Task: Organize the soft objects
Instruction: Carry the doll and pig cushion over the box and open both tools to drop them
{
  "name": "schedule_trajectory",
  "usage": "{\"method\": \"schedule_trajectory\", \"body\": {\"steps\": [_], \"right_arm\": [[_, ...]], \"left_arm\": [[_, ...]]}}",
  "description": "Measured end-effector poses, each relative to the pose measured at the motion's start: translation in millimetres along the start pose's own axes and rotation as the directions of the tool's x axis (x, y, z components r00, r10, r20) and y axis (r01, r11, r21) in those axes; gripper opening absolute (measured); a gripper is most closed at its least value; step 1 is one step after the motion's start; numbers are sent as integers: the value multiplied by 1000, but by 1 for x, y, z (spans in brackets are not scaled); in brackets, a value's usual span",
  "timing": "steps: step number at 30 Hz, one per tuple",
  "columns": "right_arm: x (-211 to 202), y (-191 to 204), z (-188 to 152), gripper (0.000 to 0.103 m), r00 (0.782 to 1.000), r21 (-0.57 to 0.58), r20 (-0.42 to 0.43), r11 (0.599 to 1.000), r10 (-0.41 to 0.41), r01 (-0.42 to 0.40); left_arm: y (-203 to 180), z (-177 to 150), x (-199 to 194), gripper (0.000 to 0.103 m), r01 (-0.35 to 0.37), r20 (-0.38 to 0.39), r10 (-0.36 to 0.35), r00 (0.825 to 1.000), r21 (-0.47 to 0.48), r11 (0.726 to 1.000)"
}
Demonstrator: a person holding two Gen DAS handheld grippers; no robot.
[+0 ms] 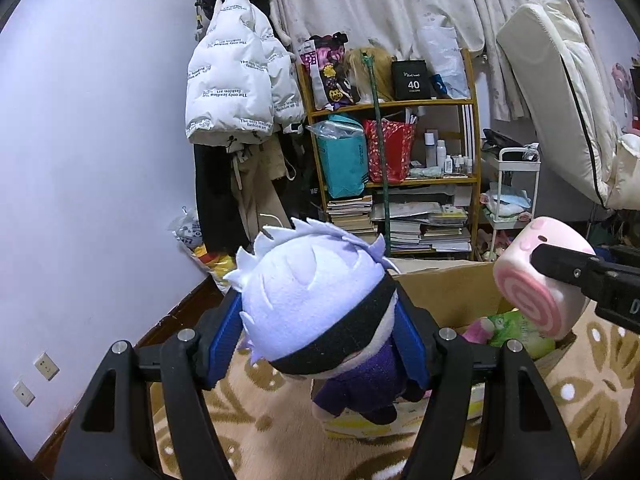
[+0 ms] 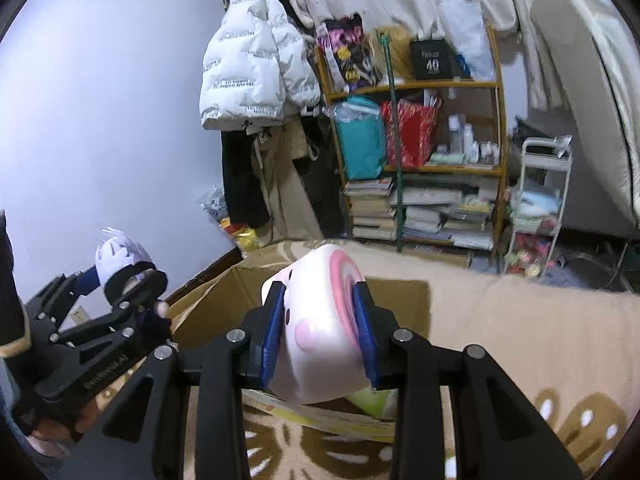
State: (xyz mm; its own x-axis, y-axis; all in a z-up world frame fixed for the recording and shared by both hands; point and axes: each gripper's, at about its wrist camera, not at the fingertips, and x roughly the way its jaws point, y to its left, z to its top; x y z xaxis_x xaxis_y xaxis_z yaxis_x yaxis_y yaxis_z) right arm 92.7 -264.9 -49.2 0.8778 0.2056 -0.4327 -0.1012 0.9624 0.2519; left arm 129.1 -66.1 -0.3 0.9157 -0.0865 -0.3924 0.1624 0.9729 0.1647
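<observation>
A: Bedroom corner, pale wall (image 1: 92, 128) on the left, patterned beige rug (image 1: 256, 412) underfoot. Starting left: one white puffer jacket (image 1: 236, 76) hanging with darker clothes below it.

B: Noted. Next along?

A: One wooden shelf unit (image 1: 394, 104), three levels visible. One teal bag (image 1: 344, 158) and one red bag (image 1: 390, 150) side by side on the middle level, books stacked below; too jumbled to count. One white trolley (image 1: 516, 196) to its right, then one mattress (image 1: 560, 92) leaning against the curtain.

B: Grippers?

A: Two. Left gripper (image 1: 320, 336): blue pads clenched on one plush doll (image 1: 316, 300), white spiky hair, black blindfold band, purple clothes. It is held in the air, head between the pads, body hanging toward the camera, just left of one open cardboard box (image 1: 448, 292).

B: And the right?

A: Right gripper (image 2: 320, 332): pads pressed against both sides of one pink-and-white swirl-roll plush (image 2: 320, 320), held over the box (image 2: 400, 300). From the left wrist view the same roll (image 1: 536, 276) sits at the far right, above the box's rim.

B: Anything in the box?

A: Soft things, at least one pink (image 1: 480, 328) and one green (image 1: 516, 326); full count hidden by the box wall.
</observation>
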Motion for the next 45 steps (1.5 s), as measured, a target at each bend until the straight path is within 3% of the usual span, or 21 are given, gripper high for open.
{"method": "schedule_trajectory", "body": {"steps": [2,8,13,19,29,33,37,43,45], "right_arm": [[6,-4,-3,36,999,38,-8,999,31,-30],[21,-12,-16,36,999,24,-38,1000,-4,5],[24,-19,-20,38,999,24,-21,999,-42,43],[23,-22,-21,40,1000,40,11,999,-27,27],[28,-21,-26,44,1000,33,-22,999,-22,23],[22,-20,-25,58,1000,34,-6,999,-26,26],[16,-21,-23,62,1000,41,0,999,-32,32],[7,-22,-21,69,999,55,7,998,-42,42],[3,-22,-22,77,999,57,8,997,-47,46]], "left_arm": [[-2,-3,8,68,16,-16,-16,1000,-12,1000],[-6,-15,32,69,43,-74,-45,996,-27,999],[-9,-19,40,69,54,-89,-56,994,-24,998],[-5,-17,42,69,110,-87,-116,989,-73,991],[-13,-19,45,77,119,-111,-124,986,-46,992],[-13,-18,44,88,118,-115,-122,986,-39,992],[-12,-17,39,95,120,-113,-123,986,-39,992],[-18,-19,31,96,109,-118,-107,987,6,994],[-19,-21,28,96,106,-124,-103,987,15,994]]}}
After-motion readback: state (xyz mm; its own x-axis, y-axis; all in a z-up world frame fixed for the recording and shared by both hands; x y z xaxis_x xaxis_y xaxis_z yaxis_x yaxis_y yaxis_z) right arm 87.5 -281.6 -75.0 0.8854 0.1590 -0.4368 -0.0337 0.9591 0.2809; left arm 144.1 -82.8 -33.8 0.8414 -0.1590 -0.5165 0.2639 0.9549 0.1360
